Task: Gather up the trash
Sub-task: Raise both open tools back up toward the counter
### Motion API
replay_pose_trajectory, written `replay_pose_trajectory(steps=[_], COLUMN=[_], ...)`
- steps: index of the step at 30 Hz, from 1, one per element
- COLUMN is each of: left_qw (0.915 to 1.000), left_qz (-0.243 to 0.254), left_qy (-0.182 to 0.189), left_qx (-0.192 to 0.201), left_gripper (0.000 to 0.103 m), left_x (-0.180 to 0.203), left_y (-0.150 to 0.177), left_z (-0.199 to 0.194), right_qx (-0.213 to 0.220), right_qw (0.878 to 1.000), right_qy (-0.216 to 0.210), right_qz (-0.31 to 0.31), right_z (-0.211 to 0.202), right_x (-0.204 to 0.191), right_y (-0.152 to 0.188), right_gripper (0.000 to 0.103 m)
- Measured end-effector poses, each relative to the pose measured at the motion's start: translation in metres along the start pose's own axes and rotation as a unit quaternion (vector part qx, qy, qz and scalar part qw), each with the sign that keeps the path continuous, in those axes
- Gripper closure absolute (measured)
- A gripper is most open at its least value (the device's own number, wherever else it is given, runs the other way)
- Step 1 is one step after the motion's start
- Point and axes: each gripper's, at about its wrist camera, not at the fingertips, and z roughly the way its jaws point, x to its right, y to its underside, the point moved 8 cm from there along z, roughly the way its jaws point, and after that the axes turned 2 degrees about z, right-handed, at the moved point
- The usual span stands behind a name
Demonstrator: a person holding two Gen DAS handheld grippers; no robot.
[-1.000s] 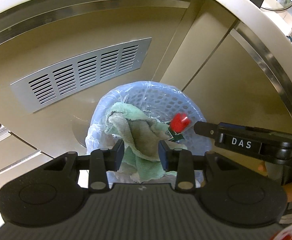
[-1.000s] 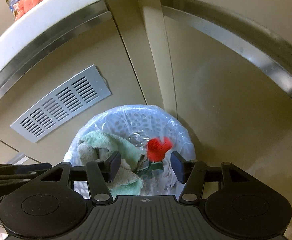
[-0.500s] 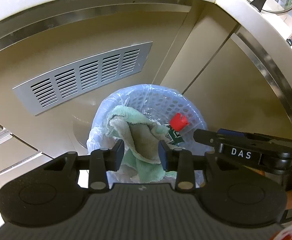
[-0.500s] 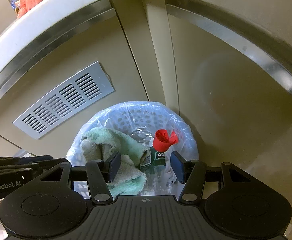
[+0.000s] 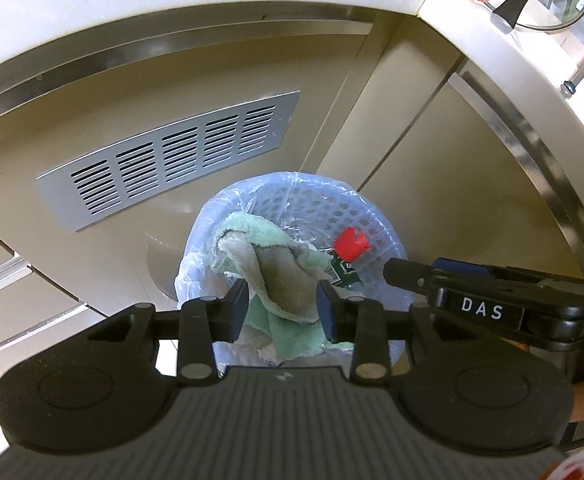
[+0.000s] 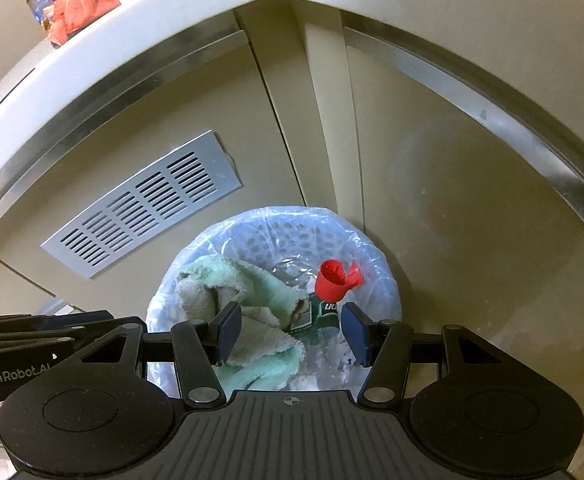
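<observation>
Both the left gripper [image 5: 282,310] and right gripper [image 6: 288,334] hover wide apart, holding nothing; below, the green cloth [image 6: 252,312] and red-capped bottle [image 6: 323,304] lie in the lined bin [image 6: 379,276]. Dropping seems done; next, withdraw upward

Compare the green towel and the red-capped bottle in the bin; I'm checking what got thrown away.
The green towel is soft, crumpled and pale mint; the red-capped bottle is rigid with a dark green label. The towel fills the bin's left side, while the bottle is smaller and sits right of it, cap tilted upward. Both lie inside the lined bin.
</observation>
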Motion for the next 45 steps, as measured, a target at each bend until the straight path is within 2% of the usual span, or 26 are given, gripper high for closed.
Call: replay_pose_trajectory(steps=[11, 23, 35, 45], left_qw=[0.9999, 0.9993, 0.9959, 0.9915], left_qz=[-0.006, 0.011, 0.024, 0.015], left_qy=[0.001, 0.006, 0.019, 0.012], left_qx=[0.013, 0.035, 0.086, 0.129], left_gripper=[0.070, 0.066, 0.060, 0.057], left_x=[0.003, 0.010, 0.006, -0.007], left_y=[-0.001, -0.012, -0.027, -0.050], left_z=[-0.037, -0.094, -0.145, -0.175], right_qx=[0.007, 0.013, 0.057, 0.096], right_qw=[1.000, 1.000, 0.998, 0.995], right_qy=[-0.011, -0.023, -0.025, -0.015], right_qz=[-0.005, -0.016, -0.005, 0.012], right_z=[-0.041, -0.101, -0.153, -0.177], right_x=[-0.015, -0.036, -0.046, -0.033], right_y=[-0.004, -0.009, -0.013, -0.032], right_gripper=[0.047, 0.047, 0.047, 0.047])
